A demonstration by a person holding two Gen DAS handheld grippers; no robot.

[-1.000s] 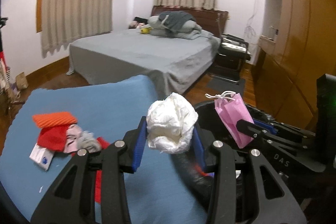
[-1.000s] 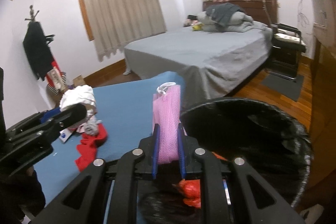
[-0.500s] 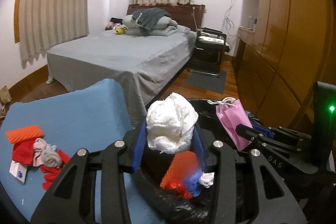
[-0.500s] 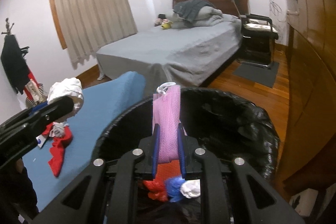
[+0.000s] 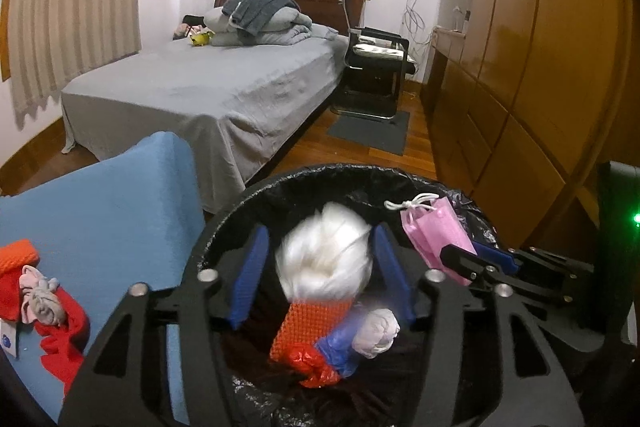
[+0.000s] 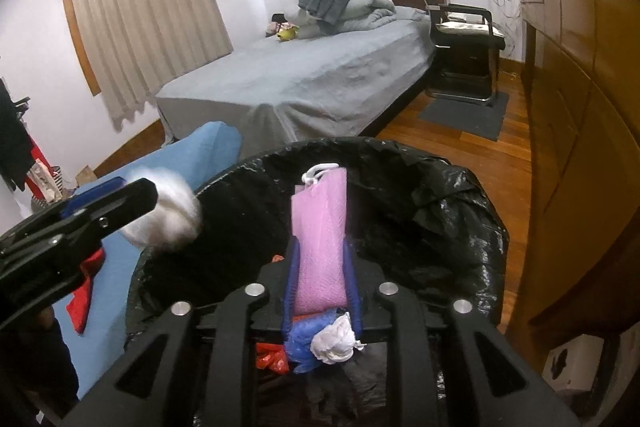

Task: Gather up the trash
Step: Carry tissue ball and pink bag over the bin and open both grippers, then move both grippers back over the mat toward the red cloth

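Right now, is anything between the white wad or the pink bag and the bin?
Nothing visible. The white wad and pink bag hang over the open black-lined bin; both sets of jaws are opening. Only earlier trash lies below.

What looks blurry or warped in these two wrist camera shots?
Left wrist view: the white paper wad is motion-smeared between the opening left claw's jaws, over the black-lined bin; the wardrobe bows from fisheye. Right wrist view: the wad is blurred too, while the pink mesh pouch stays sharp.
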